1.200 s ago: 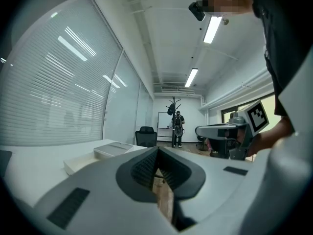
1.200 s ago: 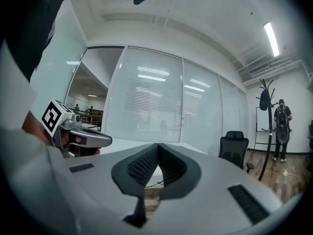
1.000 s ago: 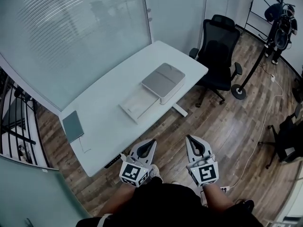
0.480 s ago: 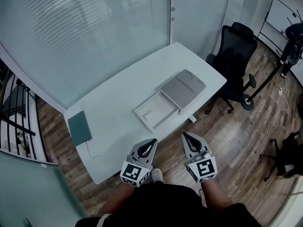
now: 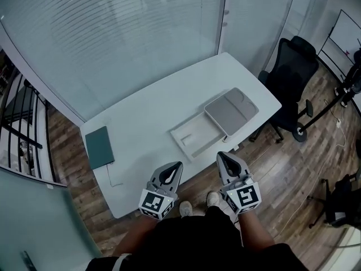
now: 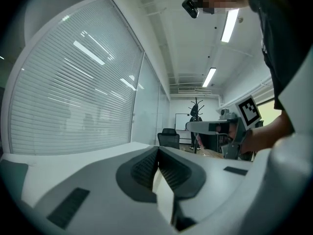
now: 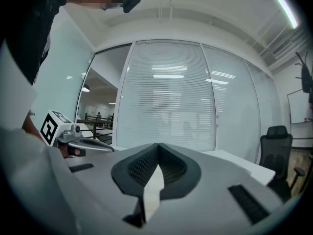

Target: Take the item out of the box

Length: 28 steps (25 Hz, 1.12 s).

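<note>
Box (image 5: 231,113) sits nearer; left hand-held gripper (image 5: 177,164), right hand-held gripper (image 5: 221,154) closed, seemingly empty

We hold the left gripper (image 5: 175,166) and right gripper (image 5: 221,156) short of the tabletop's (image 5: 144,109) near edge, both with jaws together. The grey box (image 5: 231,111) sits by the near right corner, with a white tray (image 5: 193,136) just beside it and a green notebook (image 5: 99,147) at the left end.

Head view: high up, facing steeply down; white table (image 5: 152,117) well below, left gripper (image 5: 178,164) and right gripper (image 5: 221,155) close at bottom edge. Gripper views: low, roughly level along own jaws, taking in blinded glass wall (image 7: 166,102). All three share wall and office chair (image 5: 293,61).
</note>
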Available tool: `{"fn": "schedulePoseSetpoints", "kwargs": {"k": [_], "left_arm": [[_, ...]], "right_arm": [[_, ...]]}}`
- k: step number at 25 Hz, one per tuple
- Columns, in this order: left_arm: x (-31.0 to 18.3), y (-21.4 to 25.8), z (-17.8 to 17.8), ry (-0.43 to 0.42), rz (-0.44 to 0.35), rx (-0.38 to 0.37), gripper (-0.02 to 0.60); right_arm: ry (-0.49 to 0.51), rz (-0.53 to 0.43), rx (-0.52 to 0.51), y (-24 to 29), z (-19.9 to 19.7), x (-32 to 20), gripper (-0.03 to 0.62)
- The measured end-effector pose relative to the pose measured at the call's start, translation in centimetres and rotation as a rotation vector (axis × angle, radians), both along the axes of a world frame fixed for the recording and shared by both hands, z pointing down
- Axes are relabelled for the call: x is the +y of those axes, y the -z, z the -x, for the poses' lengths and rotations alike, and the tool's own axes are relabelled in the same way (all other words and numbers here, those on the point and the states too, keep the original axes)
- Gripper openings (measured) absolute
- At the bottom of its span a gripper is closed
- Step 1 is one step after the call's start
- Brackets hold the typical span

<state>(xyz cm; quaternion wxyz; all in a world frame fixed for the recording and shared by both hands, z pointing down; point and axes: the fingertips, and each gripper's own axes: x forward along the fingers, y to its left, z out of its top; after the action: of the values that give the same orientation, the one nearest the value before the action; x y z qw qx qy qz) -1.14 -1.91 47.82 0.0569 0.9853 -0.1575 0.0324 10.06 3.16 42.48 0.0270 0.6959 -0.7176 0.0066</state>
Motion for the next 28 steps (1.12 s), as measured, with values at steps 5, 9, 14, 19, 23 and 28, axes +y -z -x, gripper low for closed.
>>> {"fn": "schedulePoseSetpoints", "kwargs": {"k": [5,9,14,19,23,28], "left_arm": [[-1.5,-0.4,0.3,0.053,0.008,-0.015,0.011],[-4.1,-0.2,0.9,0.15,0.021,-0.002,0.011],[-7.3,-0.1,1.5,0.24,0.009,-0.014,0.011],[-7.8,-0.8,0.8,0.294,0.028,-0.023,0.011],[-8.3,-1.4,0.7,0.329,0.047,-0.026,0.011],[-9.1,-1.9,0.8,0.381,0.057,-0.042,0.011]], "right_arm": [[0.077,0.007,0.003,-0.5,-0.5,-2.7,0.006],[0.13,0.04,0.032,-1.6,-1.6,-4.6,0.006],[0.211,0.098,0.079,-3.3,-2.6,-6.9,0.006],[0.333,0.178,0.147,-5.3,-2.9,-8.9,0.006],[0.424,0.241,0.202,-7.5,-2.8,-10.5,0.008],[0.531,0.316,0.218,-9.8,-2.7,-12.2,0.116]]}}
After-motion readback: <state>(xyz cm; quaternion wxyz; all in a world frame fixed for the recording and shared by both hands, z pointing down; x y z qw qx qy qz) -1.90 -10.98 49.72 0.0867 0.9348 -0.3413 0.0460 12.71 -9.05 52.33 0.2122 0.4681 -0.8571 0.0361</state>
